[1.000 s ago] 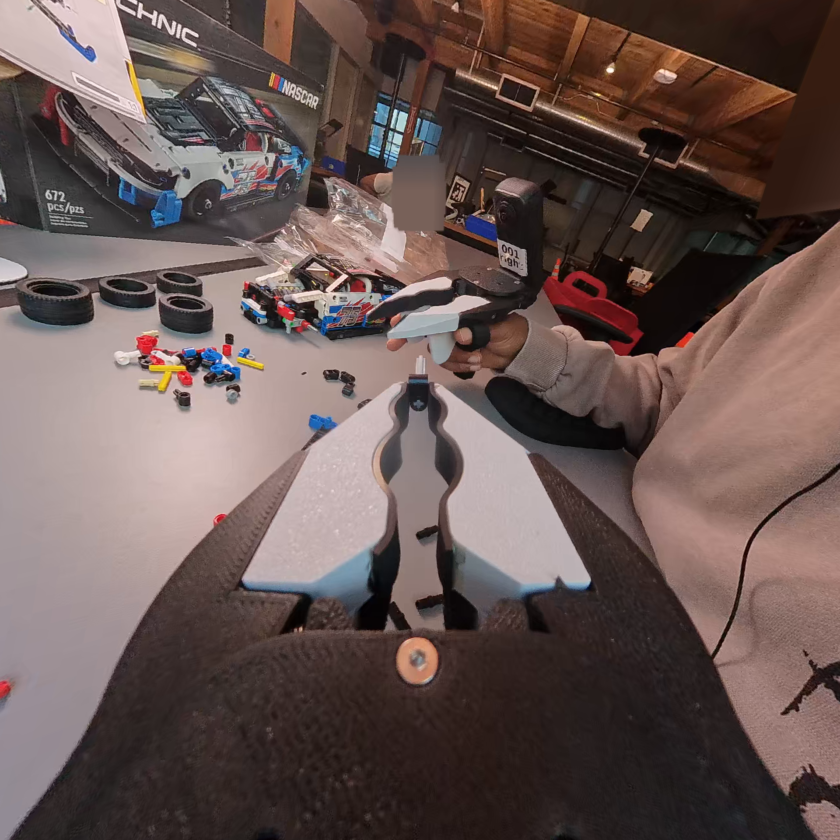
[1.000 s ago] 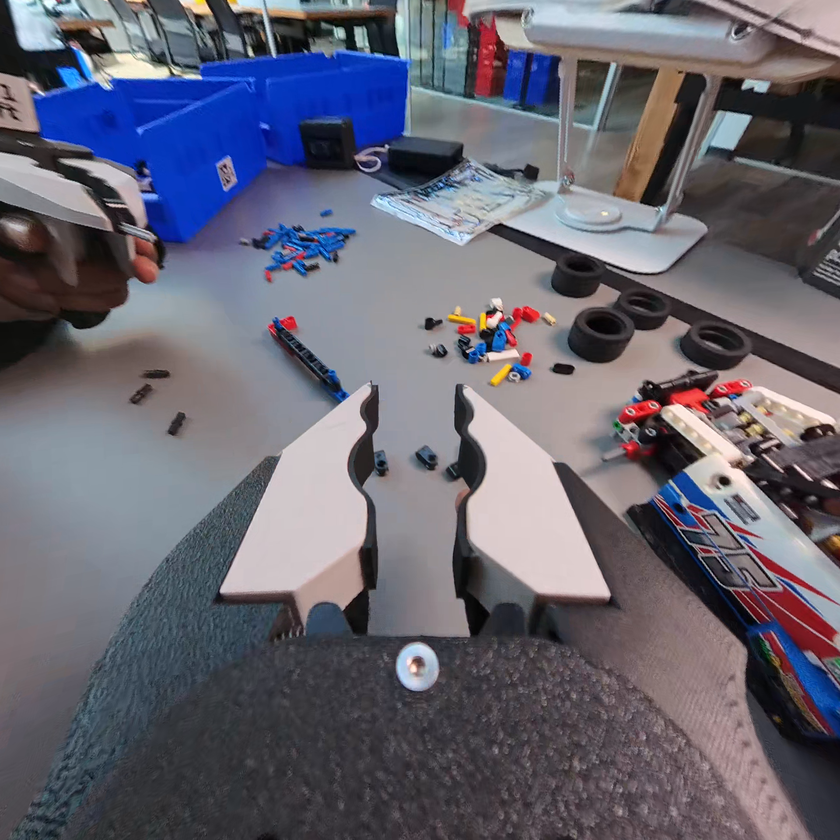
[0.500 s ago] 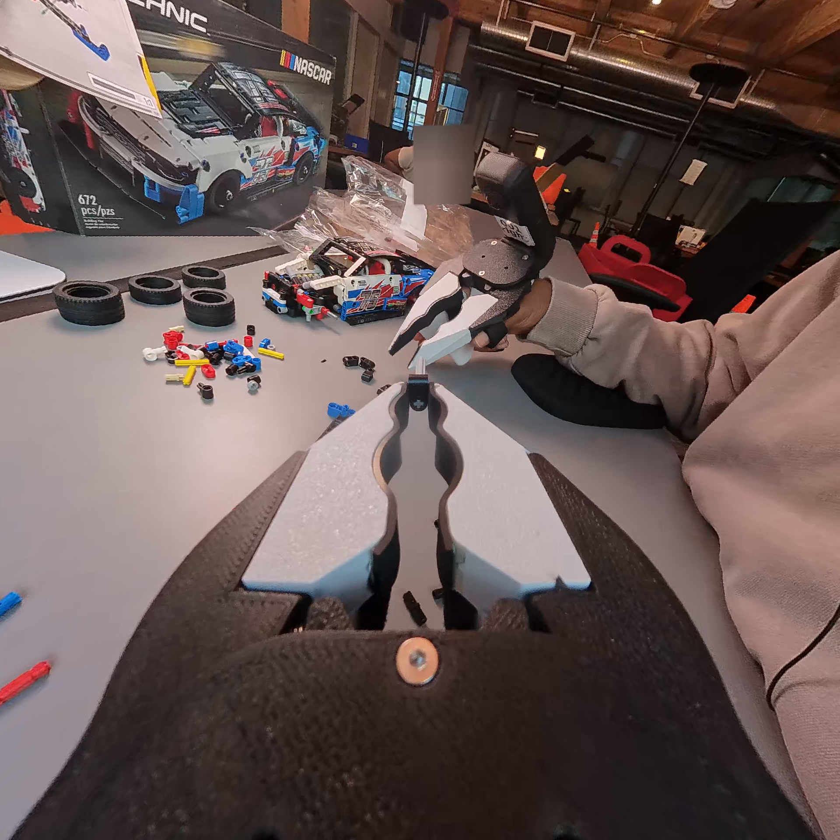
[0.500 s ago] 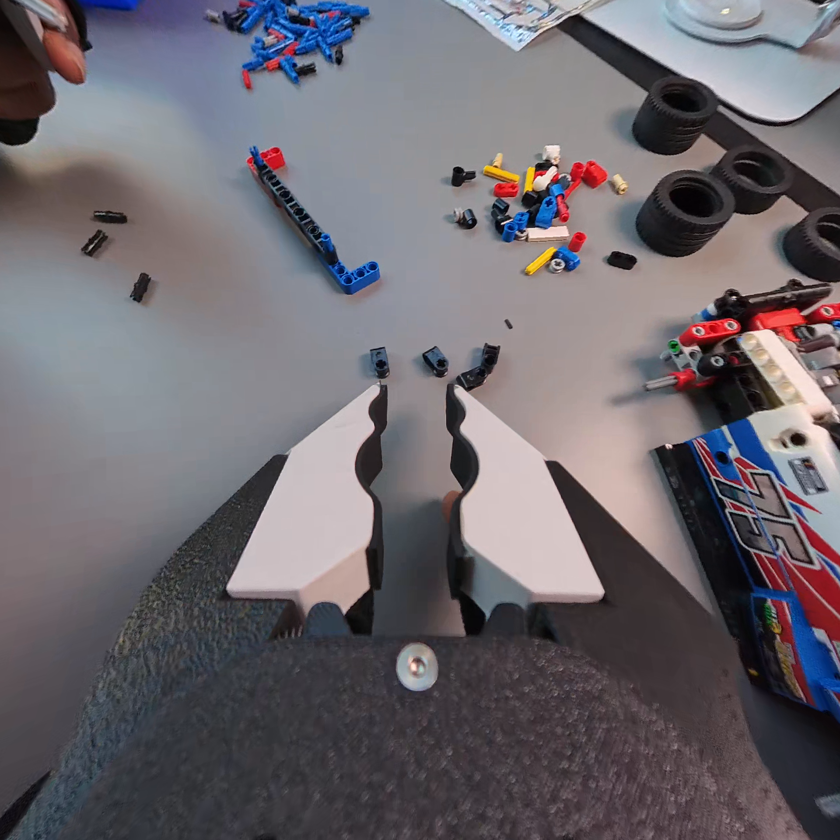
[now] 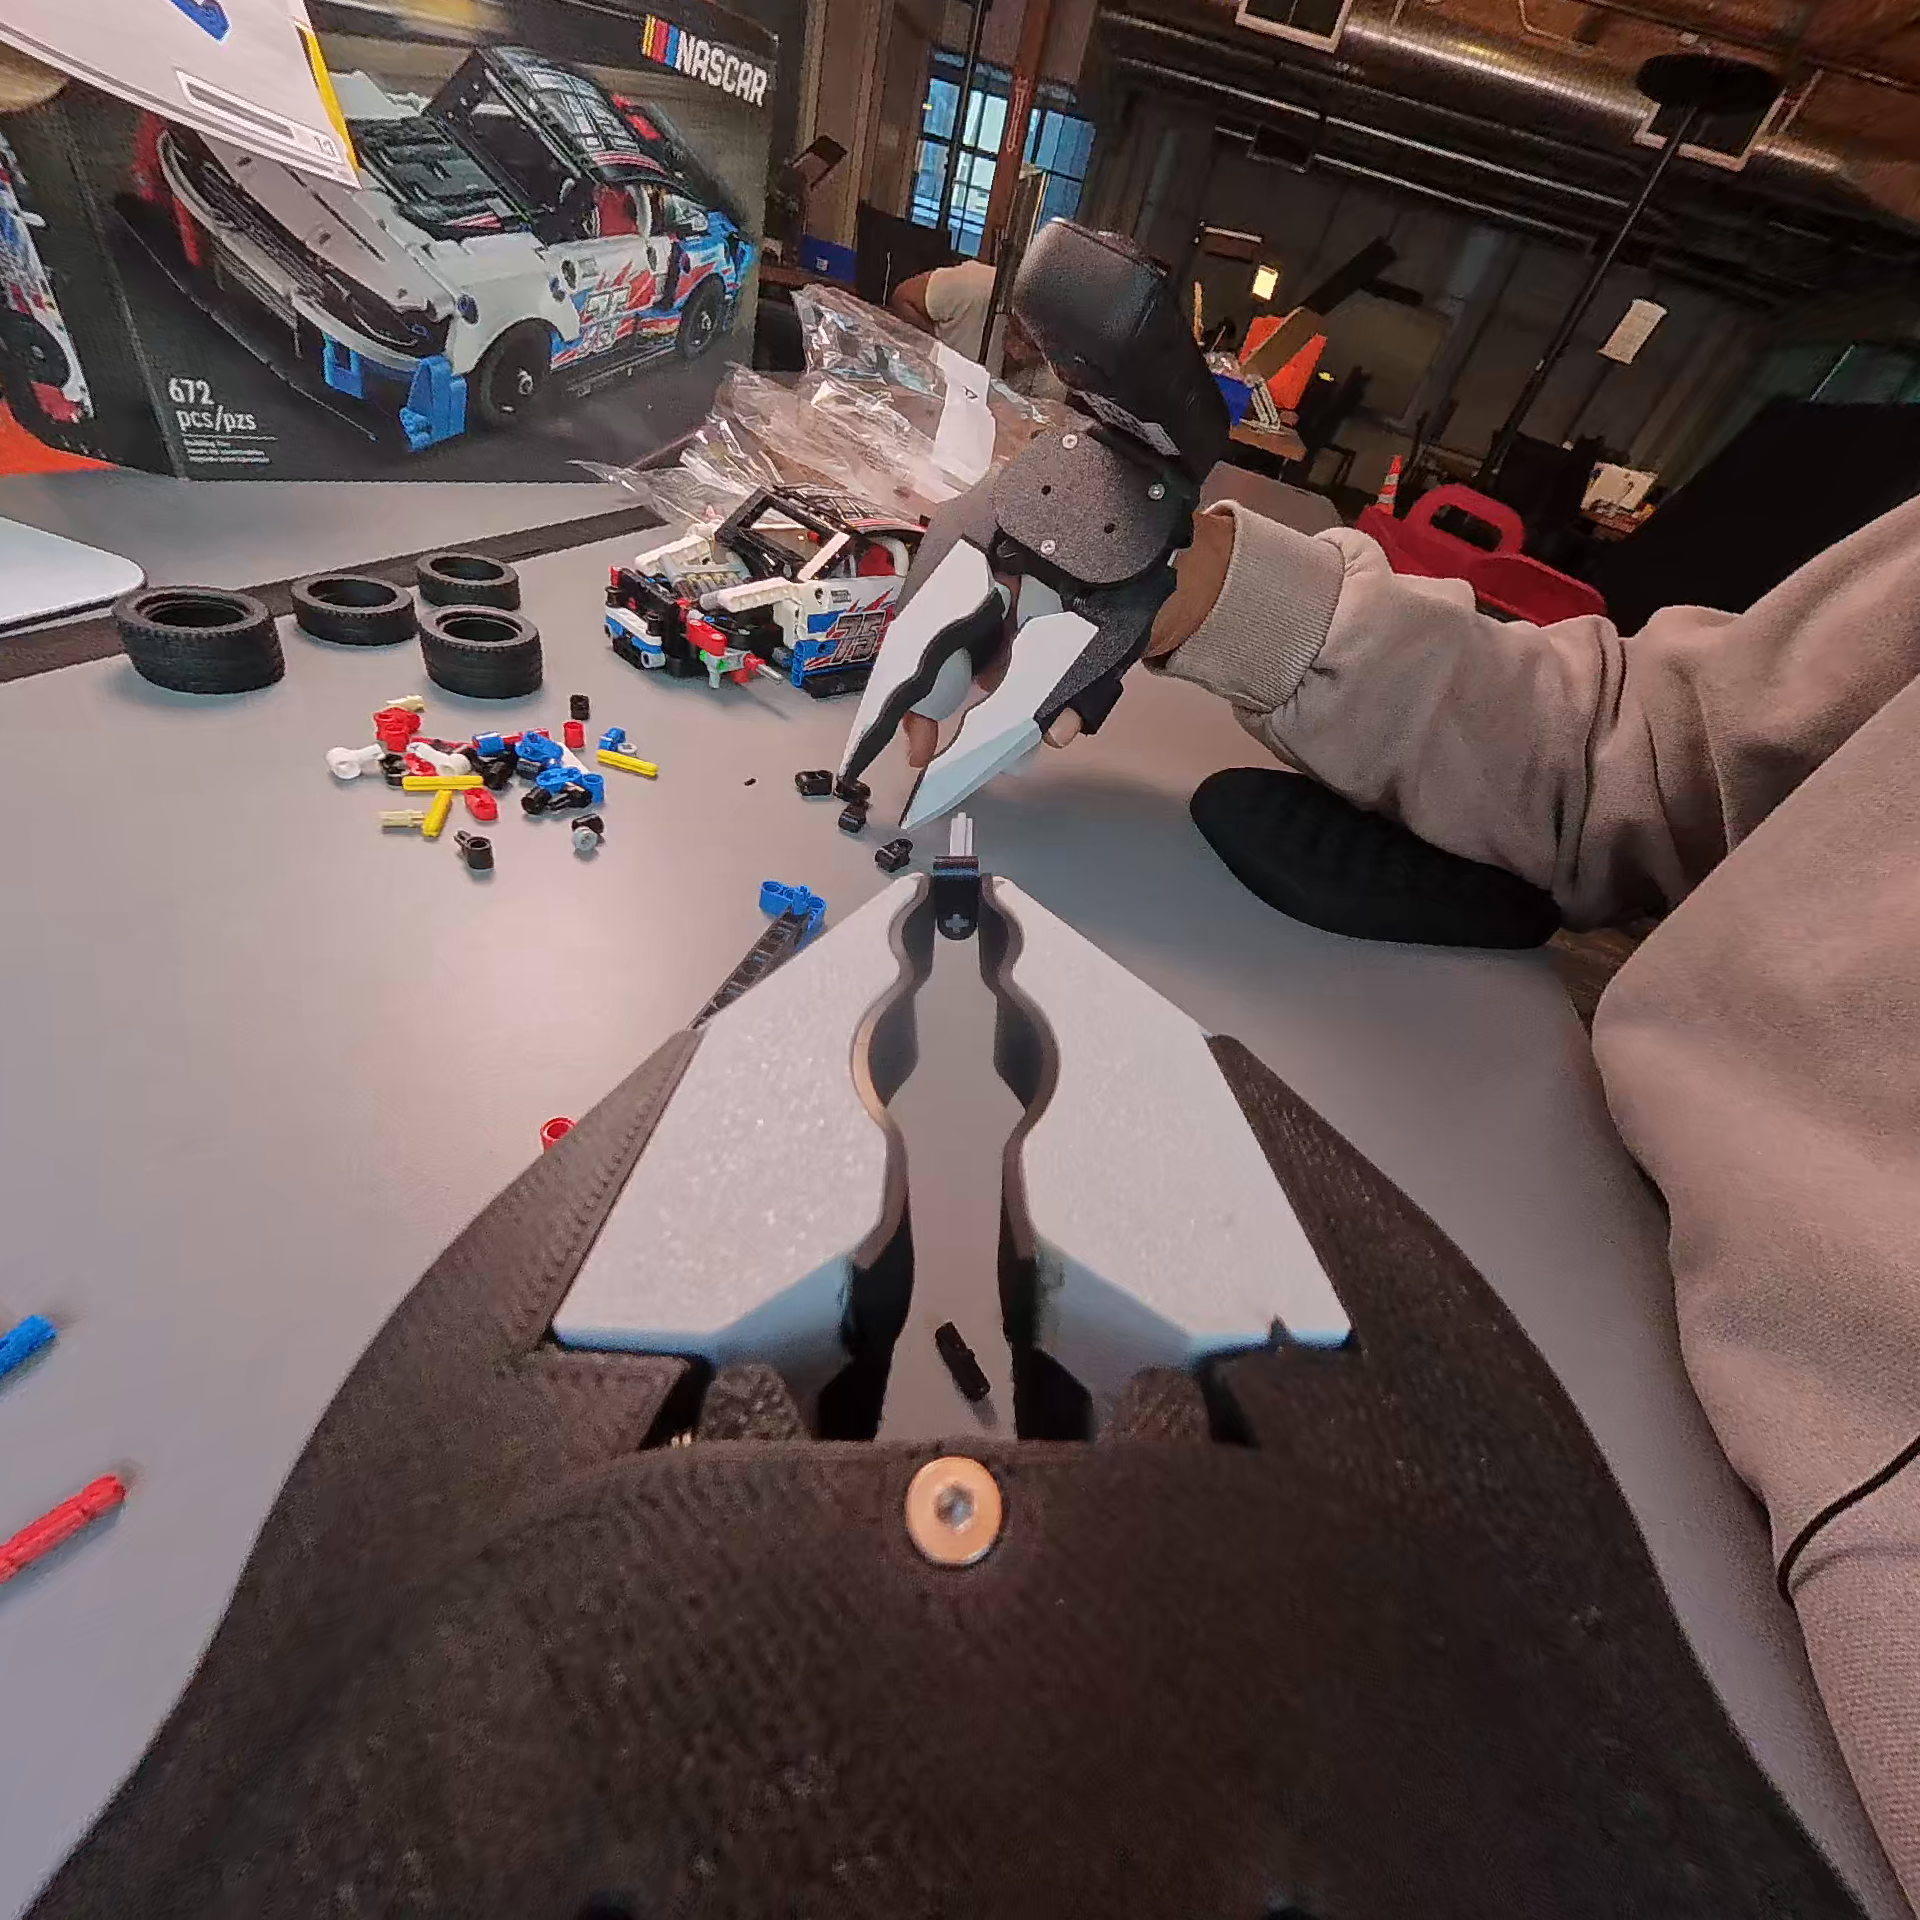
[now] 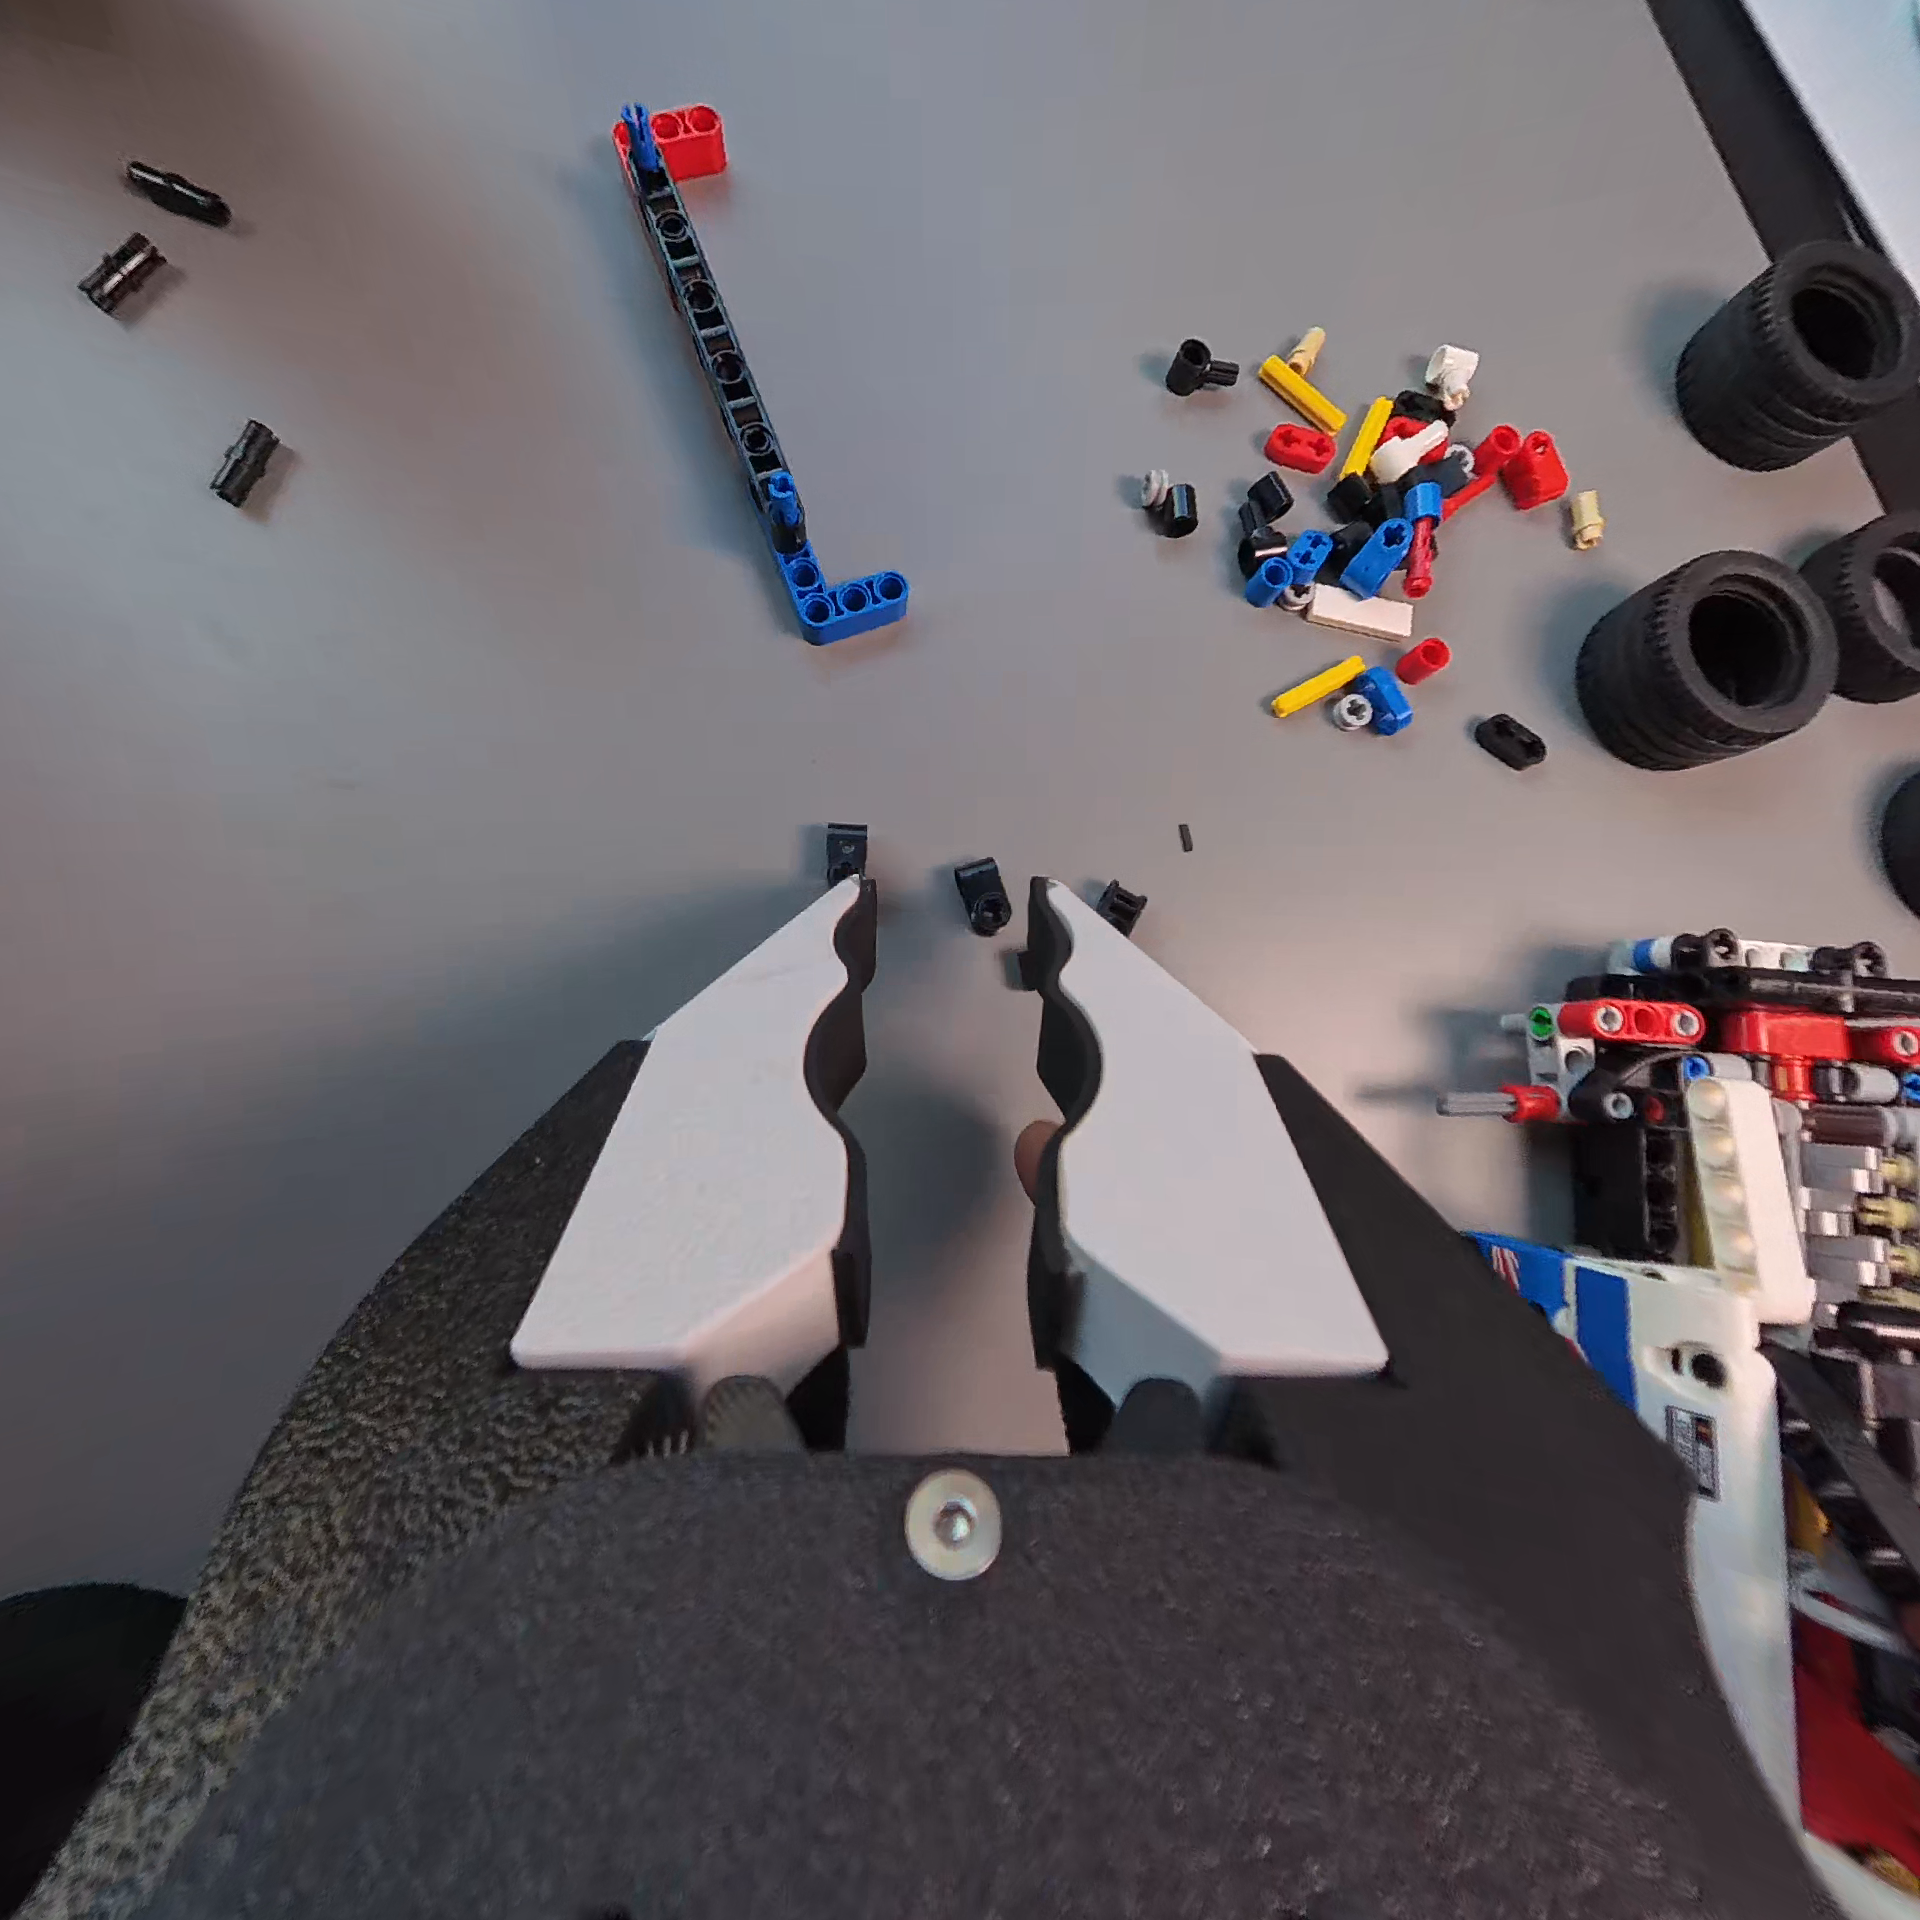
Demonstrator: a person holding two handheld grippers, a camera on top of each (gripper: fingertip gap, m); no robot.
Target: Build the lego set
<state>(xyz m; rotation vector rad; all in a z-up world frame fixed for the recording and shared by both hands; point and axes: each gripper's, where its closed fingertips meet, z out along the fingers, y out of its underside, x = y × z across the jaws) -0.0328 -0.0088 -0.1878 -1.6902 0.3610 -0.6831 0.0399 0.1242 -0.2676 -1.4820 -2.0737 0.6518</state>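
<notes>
My left gripper [image 5: 956,883] is shut on a small black connector [image 5: 956,906] with a pale axle stub sticking out past its tips, held above the grey table. My right gripper [image 6: 951,888] is open and points steeply down at the table. A small black connector [image 6: 982,894] lies between its fingertips, and two more lie just outside them, one on the left [image 6: 845,850] and one on the right [image 6: 1120,904]. The right gripper also shows in the left wrist view [image 5: 883,800], just beyond my left tips. The part-built car [image 6: 1766,1143] sits to the right.
A black beam with blue and red ends [image 6: 727,364] lies ahead on the left. A pile of loose coloured pieces [image 6: 1371,509] and black tyres [image 6: 1704,660] lie ahead on the right. The set's box [image 5: 416,239] and plastic bags [image 5: 862,416] stand at the back. Black pins [image 6: 244,462] lie far left. My hands' fingertips stand some 20 centimeters from each other.
My right gripper has tipped downward and dropped close to the table, its open tips now around the black connectors. My left gripper keeps its hold on the black connector.
</notes>
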